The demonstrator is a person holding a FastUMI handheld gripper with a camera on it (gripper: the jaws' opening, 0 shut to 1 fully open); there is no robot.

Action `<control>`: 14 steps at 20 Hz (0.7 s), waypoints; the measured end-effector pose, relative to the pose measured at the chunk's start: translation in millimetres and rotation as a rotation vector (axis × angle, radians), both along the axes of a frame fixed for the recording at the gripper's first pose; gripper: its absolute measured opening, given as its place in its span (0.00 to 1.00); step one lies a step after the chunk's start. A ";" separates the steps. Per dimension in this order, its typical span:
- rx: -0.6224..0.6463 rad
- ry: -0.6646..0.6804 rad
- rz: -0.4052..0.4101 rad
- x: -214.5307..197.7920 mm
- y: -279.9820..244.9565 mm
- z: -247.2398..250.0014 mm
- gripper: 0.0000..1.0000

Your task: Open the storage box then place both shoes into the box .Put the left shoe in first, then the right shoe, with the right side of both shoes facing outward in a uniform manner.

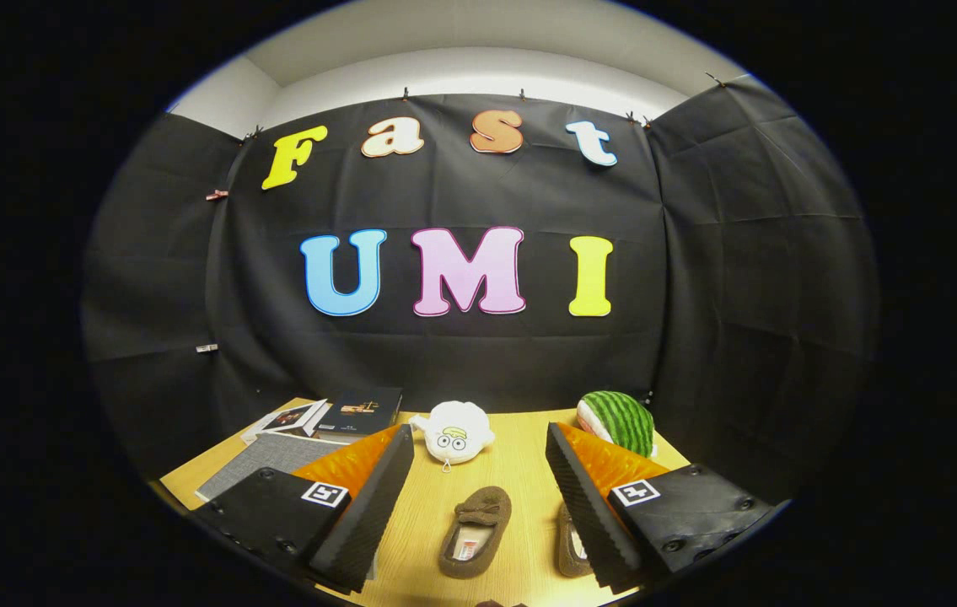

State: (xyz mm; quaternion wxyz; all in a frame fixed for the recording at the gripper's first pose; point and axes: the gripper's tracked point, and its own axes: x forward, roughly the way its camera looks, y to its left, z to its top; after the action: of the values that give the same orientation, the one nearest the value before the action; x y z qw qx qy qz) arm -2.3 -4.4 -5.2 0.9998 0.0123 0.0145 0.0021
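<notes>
The table (pixel 520 472) is offering bare wood between the fingers. The claw (pixel 478 493) is hanging released, gripping nothing. One brown shoe (pixel 475 531) is lying between its fingers; the right finger is hiding most of the second shoe (pixel 569 548).

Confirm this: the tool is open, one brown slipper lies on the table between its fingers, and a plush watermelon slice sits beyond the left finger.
One thing is wrong. The watermelon slice sits beyond the right finger, not the left. The gripper view shows it. The rest holds: the tool is open and a brown slipper lies on the table between its fingers.
</notes>
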 end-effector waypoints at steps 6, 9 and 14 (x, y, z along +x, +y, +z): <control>0.008 0.022 0.011 11.7 -12.0 -3.5 0.97; 0.010 0.032 0.020 18.8 -15.2 -5.2 0.97; 0.038 0.095 0.055 33.6 -11.7 -17.4 0.96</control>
State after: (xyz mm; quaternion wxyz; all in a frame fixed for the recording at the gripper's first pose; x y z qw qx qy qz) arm 31.3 -16.1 -22.6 0.9971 0.0311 0.0623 0.0291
